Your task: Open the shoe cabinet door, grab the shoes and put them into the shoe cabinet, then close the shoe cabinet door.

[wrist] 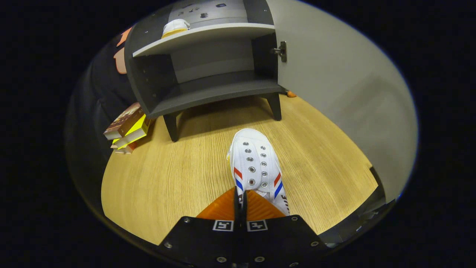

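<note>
A white lace-less shoe (256, 163) with red and blue side stripes points toward the cabinet, just ahead of my fingers. My gripper (240, 199) is shut on the shoe's near left rim, both fingers pressed together on the thin edge. Beyond it stands the dark grey shoe cabinet (208, 93) on short legs, its pale door (334, 85) swung wide open to the right. The lower shelf (219, 95) is bare. A second white shoe (175, 28) lies on the upper shelf. I cannot tell whether the held shoe rests on the wooden floor (167, 178) or hangs just above it.
A stack of books (128, 128) lies on the floor by the cabinet's left front leg. A small orange object (291, 94) sits behind the right leg by the door's foot. Black cloth closes off the left side.
</note>
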Tool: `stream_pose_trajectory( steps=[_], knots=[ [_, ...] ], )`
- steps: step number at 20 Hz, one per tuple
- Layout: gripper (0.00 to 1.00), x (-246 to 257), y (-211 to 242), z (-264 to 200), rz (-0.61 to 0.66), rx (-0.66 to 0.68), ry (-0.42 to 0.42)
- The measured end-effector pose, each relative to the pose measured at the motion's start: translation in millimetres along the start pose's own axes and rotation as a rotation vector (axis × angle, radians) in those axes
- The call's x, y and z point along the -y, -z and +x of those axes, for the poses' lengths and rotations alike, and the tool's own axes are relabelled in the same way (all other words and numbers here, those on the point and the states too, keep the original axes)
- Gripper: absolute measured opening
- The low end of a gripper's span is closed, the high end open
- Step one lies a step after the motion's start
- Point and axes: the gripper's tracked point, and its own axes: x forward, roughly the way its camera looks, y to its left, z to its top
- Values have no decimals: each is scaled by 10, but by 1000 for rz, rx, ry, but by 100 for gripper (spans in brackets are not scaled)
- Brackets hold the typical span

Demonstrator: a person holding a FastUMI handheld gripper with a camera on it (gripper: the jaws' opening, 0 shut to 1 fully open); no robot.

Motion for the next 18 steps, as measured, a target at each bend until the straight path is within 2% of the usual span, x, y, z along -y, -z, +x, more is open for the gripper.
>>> stream_pose_trajectory(
  steps=[10,14,18],
  knots=[
    [0,-125,-1448,-1126,-123,183,-55],
    [0,-258,-1943,-1470,-128,230,-82],
    [0,-341,-2458,-1631,-130,290,-64]
  ],
)
